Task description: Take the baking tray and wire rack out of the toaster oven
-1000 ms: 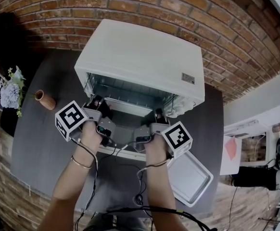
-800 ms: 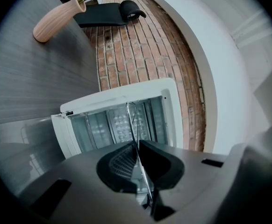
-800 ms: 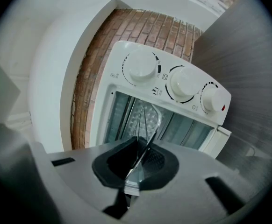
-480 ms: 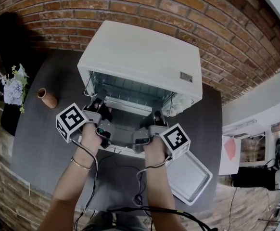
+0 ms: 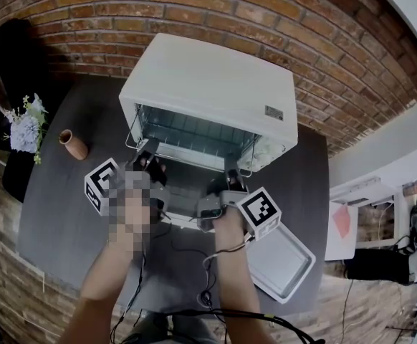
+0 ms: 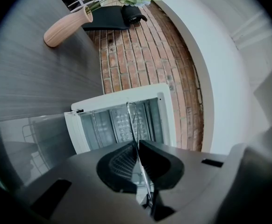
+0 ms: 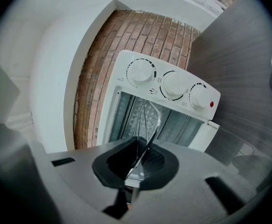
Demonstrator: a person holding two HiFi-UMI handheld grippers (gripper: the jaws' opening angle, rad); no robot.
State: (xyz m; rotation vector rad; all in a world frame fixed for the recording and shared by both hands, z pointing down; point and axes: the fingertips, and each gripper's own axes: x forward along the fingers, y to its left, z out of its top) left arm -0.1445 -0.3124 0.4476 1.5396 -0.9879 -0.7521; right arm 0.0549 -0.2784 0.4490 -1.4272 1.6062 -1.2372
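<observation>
In the head view, the toaster oven point(image 5: 208, 84) stands at the far side of the dark table point(image 5: 58, 213), its back close to the brick wall point(image 5: 194, 6). Its door point(image 5: 183, 192) lies open toward you. The wire rack point(image 5: 194, 140) sits in the oven mouth, and its left and right corners stick out past the opening. Your left gripper point(image 5: 150, 156) and right gripper point(image 5: 231, 172) are at its near edge. The baking tray point(image 5: 280, 260) lies on the table at near right, close to the table edge. At the left, free table surrounds a small wooden vase point(image 5: 74, 144) and flowers point(image 5: 24, 127). A small label point(image 5: 274, 113) on the oven top is too small to read.

In the left gripper view, the left gripper point(image 6: 137, 146) has its fingers pinched on a thin wire of the rack point(image 6: 132, 120). Only this view shows the bare oven cavity point(image 6: 117, 125).

In the right gripper view, the right gripper point(image 7: 138, 143) has its fingers pressed on the rack's point(image 7: 147, 120) edge. Only here you see three knobs point(image 7: 173, 84) and a red lamp point(image 7: 212, 104). The marks around them cannot be read.
</observation>
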